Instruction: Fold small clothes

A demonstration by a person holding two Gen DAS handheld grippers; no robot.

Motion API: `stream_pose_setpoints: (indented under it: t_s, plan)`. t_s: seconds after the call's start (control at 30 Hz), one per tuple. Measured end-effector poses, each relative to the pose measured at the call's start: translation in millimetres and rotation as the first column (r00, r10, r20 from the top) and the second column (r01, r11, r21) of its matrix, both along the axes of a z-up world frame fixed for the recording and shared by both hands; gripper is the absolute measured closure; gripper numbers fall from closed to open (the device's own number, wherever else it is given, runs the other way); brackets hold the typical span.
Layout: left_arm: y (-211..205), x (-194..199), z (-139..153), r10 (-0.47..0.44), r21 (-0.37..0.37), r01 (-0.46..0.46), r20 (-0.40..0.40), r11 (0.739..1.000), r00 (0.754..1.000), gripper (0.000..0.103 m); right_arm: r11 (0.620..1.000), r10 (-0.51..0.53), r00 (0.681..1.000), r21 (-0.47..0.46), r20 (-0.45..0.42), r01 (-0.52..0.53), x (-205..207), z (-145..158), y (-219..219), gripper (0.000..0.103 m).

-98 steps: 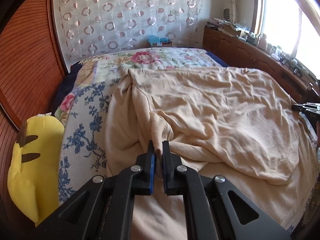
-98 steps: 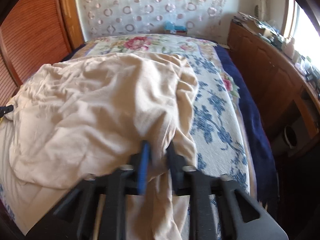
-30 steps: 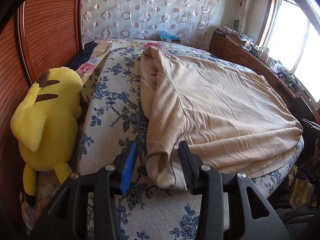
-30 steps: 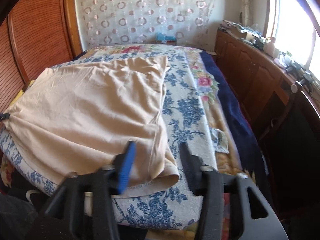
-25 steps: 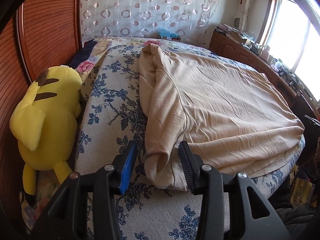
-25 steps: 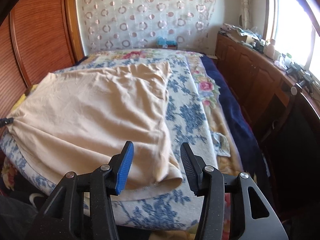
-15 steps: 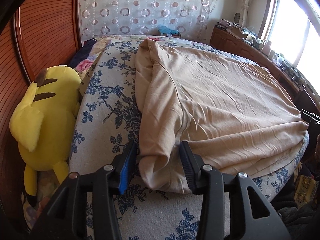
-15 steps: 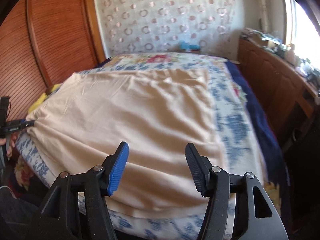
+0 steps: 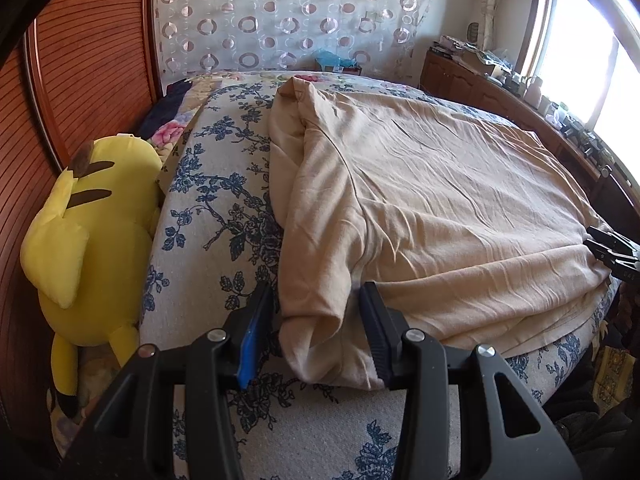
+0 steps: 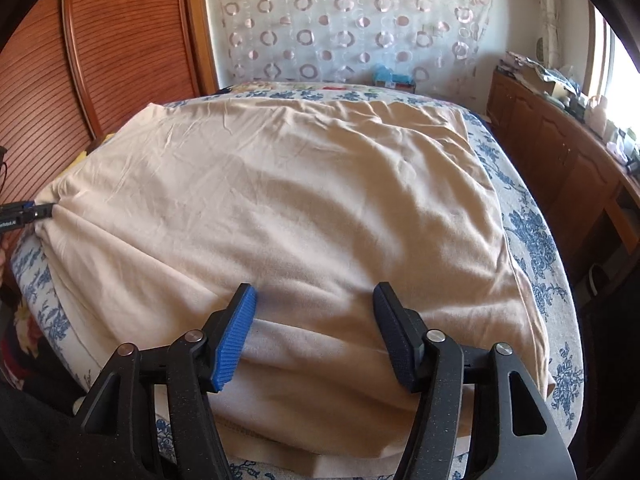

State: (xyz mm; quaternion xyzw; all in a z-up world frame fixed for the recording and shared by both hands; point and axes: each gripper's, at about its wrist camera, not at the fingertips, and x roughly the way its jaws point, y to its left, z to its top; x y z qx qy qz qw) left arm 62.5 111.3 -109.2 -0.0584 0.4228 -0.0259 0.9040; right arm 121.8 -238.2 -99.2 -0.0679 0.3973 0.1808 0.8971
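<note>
A large beige garment (image 9: pixel 440 200) lies folded over and spread on the blue-flowered bed cover (image 9: pixel 216 200). My left gripper (image 9: pixel 316 320) is open, its jaws on either side of the garment's near left corner, a sleeve-like fold (image 9: pixel 316 312). My right gripper (image 10: pixel 314 320) is open wide over the garment's (image 10: pixel 300 208) near edge, above the cloth. The right gripper's tip shows at the right edge of the left wrist view (image 9: pixel 612 248). The left gripper's tip shows at the left edge of the right wrist view (image 10: pixel 24 214).
A yellow plush toy (image 9: pixel 92 240) lies at the bed's left side against a wooden slatted panel (image 9: pixel 80 60). A wooden cabinet (image 10: pixel 560 152) with clutter runs along the right under a window. A curtain with rings (image 10: pixel 340 20) hangs behind the bed.
Both grippers let go of the garment and opened. The garment was spread flat. My right gripper swung left along the near edge. My left gripper moved closer to the corner fold.
</note>
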Motion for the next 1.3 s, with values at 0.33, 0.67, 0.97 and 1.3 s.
stream_pose_setpoints:
  t_s: [0.33,0.67,0.97,1.3]
  plan:
    - [-3,4,0,-0.059,-0.017,0.059,0.007,0.998,0.998,0.078,1.0,-0.01,1.0,0.004,0.014,0.01,-2,-2,1,0.033]
    - [-32,12,33,-0.147,-0.043,0.152,0.096,0.987,0.984,0.098,0.998,0.0,1.0,0.068,-0.021,0.002,-2,4,-10,0.035]
    - [-82,38,86,-0.231,-0.087,0.255,0.224,0.963,0.947,0.098,0.993,-0.035,0.999,0.112,-0.012,0.036,-11,17,-38,0.04]
    - [-193,66,131,-0.445,-0.089,0.489,0.297,0.868,0.845,0.098,0.982,-0.132,0.991,0.142,0.033,0.126,-24,36,-89,0.04]
